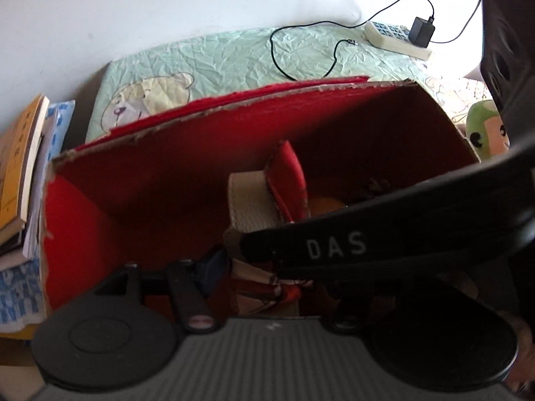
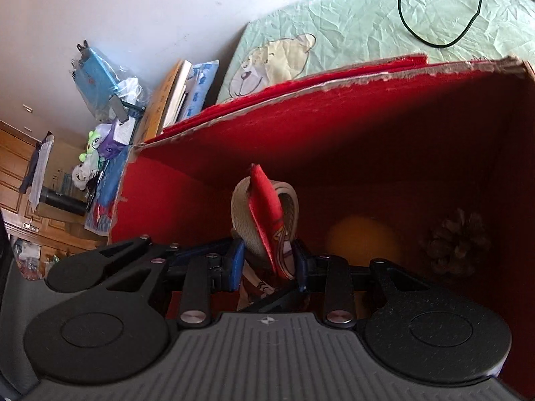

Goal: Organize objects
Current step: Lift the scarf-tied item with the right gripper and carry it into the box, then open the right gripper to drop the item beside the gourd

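A red cardboard box (image 1: pixel 174 167) stands open on the bed; it also shows in the right wrist view (image 2: pixel 384 153). My right gripper (image 2: pixel 267 262) is shut on a red and beige slipper (image 2: pixel 264 214) and holds it inside the box. The same slipper (image 1: pixel 264 197) shows in the left wrist view. An orange ball (image 2: pixel 364 240) and a pine cone (image 2: pixel 458 244) lie on the box floor. My left gripper (image 1: pixel 234 267) is low inside the box near the slipper; the right gripper's black arm (image 1: pixel 384 244) crosses over its right finger and hides its state.
A green bear-print sheet (image 1: pixel 217 60) covers the bed behind the box. A power strip (image 1: pixel 394 38) with a charger and black cable lies at the back. Books (image 1: pixel 20 167) are stacked left of the box. A green plush toy (image 1: pixel 485 130) sits right of it.
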### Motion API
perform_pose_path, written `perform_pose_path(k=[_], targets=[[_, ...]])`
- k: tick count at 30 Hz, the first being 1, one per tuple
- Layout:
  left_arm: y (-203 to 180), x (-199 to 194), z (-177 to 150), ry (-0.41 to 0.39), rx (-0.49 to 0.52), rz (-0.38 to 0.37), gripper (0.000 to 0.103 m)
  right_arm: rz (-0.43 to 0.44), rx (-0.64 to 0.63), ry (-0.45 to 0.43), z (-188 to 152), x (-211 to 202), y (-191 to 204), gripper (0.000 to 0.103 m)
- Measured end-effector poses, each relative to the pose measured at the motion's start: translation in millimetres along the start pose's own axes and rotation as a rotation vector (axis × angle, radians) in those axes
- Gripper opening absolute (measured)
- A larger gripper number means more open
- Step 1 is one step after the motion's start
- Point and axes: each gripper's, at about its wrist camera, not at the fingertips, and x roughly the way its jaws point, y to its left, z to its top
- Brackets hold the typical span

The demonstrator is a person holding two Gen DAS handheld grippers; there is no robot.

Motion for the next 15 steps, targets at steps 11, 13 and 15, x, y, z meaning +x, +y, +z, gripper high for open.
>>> perform_pose_path(k=[11,13,15], targets=[[20.2,2.6,-1.9,0.036,-0.017,0.014,0.064,-0.059,0.087,0.02,-3.8,2.4,-13.1,0.019],[28.3,5.2,-2.2,0.064,-0.055,0.017,0.063,-0.044,0.123,-0.02,-5.9,-3.9,-19.9,0.019],[34.8,10.6,-0.6,0.111,-0.098,-0.022,0.063,-0.024,0.115,-0.081,-9.9,-12.5,-20.9,0.019]])
